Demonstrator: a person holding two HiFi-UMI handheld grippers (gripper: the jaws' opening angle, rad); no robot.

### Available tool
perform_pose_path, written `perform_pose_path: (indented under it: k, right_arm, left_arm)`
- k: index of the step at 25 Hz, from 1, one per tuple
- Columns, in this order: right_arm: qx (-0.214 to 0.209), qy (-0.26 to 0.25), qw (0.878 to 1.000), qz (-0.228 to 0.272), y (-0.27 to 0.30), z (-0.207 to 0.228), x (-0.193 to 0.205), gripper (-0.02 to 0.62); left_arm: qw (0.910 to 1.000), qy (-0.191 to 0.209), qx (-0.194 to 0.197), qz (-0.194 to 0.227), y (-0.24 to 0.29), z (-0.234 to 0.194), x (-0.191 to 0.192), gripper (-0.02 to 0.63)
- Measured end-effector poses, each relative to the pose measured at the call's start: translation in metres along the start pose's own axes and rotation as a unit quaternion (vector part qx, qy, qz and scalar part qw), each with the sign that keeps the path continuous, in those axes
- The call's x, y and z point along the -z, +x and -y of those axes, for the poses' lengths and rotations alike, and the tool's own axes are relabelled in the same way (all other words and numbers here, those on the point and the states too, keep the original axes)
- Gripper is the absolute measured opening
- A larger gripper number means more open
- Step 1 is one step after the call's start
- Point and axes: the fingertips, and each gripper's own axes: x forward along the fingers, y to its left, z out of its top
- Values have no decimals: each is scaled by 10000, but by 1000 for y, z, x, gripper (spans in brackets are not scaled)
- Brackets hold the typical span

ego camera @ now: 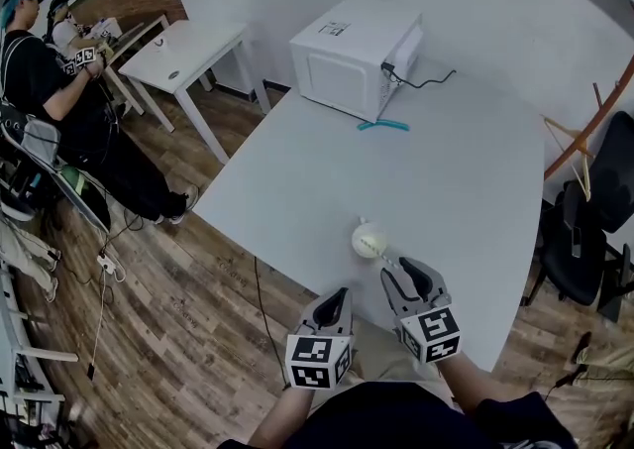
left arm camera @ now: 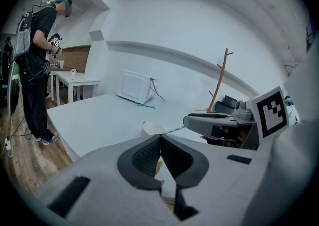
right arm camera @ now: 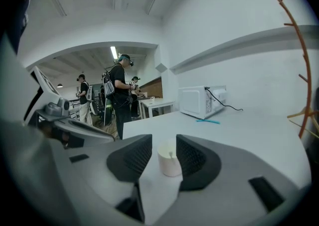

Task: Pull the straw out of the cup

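A small white cup (ego camera: 369, 239) stands near the front edge of the white table (ego camera: 297, 179). A thin straw (ego camera: 389, 258) leans out of it toward my right gripper (ego camera: 399, 270). That gripper is open just behind the cup, and the straw's end lies between its fingers without being pressed. In the right gripper view the cup (right arm camera: 170, 159) sits between the open jaws of the right gripper (right arm camera: 164, 140), with the straw (right arm camera: 171, 154) end-on. My left gripper (ego camera: 338, 295) is shut and empty, off the table's edge left of the cup. Its view shows the cup (left arm camera: 153, 128) and straw (left arm camera: 174, 129).
A white microwave (ego camera: 355, 56) with a black cable stands at the table's far side, a teal object (ego camera: 383, 125) lying in front of it. A black chair (ego camera: 584, 229) is at the right. A second white table (ego camera: 188, 51) and people (ego camera: 59, 90) are at the left.
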Motion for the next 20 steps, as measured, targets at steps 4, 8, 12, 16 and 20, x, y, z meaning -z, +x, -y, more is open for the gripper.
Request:
perform_pose_path:
  k: [4, 8, 12, 16, 20]
  right_arm:
    - [-35, 10, 9999, -167, 9, 7, 9, 133]
    - [-136, 28, 9993, -347, 20, 7, 19, 133]
    - [-187, -1, 9986, -504, 30, 9, 29, 133]
    - [-256, -6, 9979, -598, 39, 10, 34, 133]
    - [-339, -38, 9967, -736, 47, 11, 42, 132]
  left_arm:
    - [10000, -18, 39, -55, 12, -1, -1, 17]
    - [9999, -34, 35, -108, 21, -4, -2, 17]
    - [9998, -94, -29, -159, 28, -9, 0, 17]
    - [9996, -128, -122, -229, 34, -15, 3, 17]
    - [9993, -163, -167, -288, 41, -20, 6, 17]
